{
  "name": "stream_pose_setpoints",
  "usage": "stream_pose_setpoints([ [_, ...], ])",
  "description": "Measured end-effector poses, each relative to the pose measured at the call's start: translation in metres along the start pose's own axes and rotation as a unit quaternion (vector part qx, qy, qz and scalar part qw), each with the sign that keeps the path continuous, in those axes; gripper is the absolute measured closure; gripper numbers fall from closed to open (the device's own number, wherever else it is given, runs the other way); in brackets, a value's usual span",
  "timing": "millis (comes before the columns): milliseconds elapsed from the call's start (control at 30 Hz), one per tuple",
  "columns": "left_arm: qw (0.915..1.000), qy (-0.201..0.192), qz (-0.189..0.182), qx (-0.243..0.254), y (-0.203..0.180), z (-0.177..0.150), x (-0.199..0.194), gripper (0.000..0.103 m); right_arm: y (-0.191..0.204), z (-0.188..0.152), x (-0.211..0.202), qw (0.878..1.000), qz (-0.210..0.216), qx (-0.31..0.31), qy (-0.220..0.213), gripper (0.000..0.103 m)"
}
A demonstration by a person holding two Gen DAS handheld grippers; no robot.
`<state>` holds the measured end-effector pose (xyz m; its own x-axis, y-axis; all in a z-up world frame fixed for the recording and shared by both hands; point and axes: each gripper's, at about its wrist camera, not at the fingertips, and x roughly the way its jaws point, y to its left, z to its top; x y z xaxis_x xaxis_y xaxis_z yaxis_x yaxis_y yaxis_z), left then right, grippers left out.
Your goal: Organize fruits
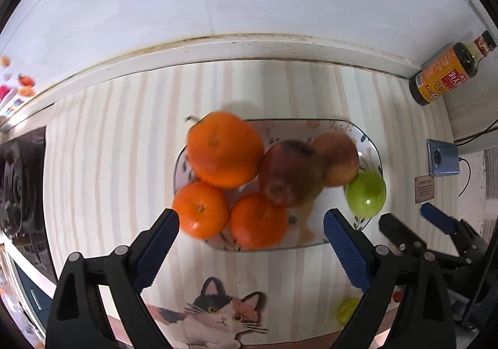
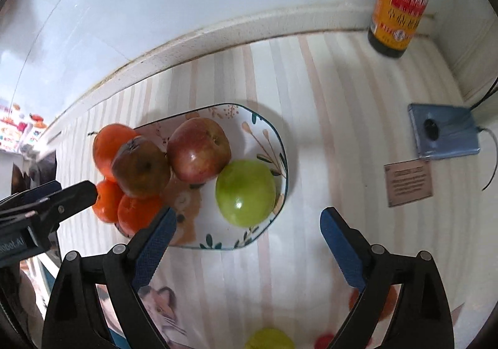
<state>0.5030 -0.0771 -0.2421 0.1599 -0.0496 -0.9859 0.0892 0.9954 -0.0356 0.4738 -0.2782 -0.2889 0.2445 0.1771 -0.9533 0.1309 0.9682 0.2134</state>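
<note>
Both the left gripper [image 1: 250, 221] and right gripper [image 2: 247, 221] hang wide apart and empty over the plate [image 1: 368, 143], and honestly that top orange [image 1: 224, 148] could roll off the crowded pile if bumped.

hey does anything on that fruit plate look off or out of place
One apple on the plate looks brownish and dull, perhaps bruised or overripe. A green fruit lies off the plate, on the mat.

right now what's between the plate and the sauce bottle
Nothing: bare striped mat runs from the plate to the sauce bottle, clearest in the right wrist view.
</note>
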Motion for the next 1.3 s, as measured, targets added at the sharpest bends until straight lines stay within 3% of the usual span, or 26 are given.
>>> stream_pose_setpoints([
  [233, 0.9993, -0.032, 0.014, -0.011, 0.008, -0.041, -0.02, 0.008, 0.013, -0.024, -0.024, 0.998, -0.034, -0.04, -0.02, 0.007],
  [933, 0.9929, -0.119, -0.001, -0.006, 0.008, -0.11, -0.112, 0.008, 0.037, -0.087, -0.145, 0.992, -0.028, -0.077, -0.098, 0.007],
  [1300, 0.9931, -0.117, -0.012, -0.005, 0.002, -0.139, -0.122, 0.008, 0.035, -0.115, -0.182, 0.99, -0.014, -0.079, -0.119, 0.007],
])
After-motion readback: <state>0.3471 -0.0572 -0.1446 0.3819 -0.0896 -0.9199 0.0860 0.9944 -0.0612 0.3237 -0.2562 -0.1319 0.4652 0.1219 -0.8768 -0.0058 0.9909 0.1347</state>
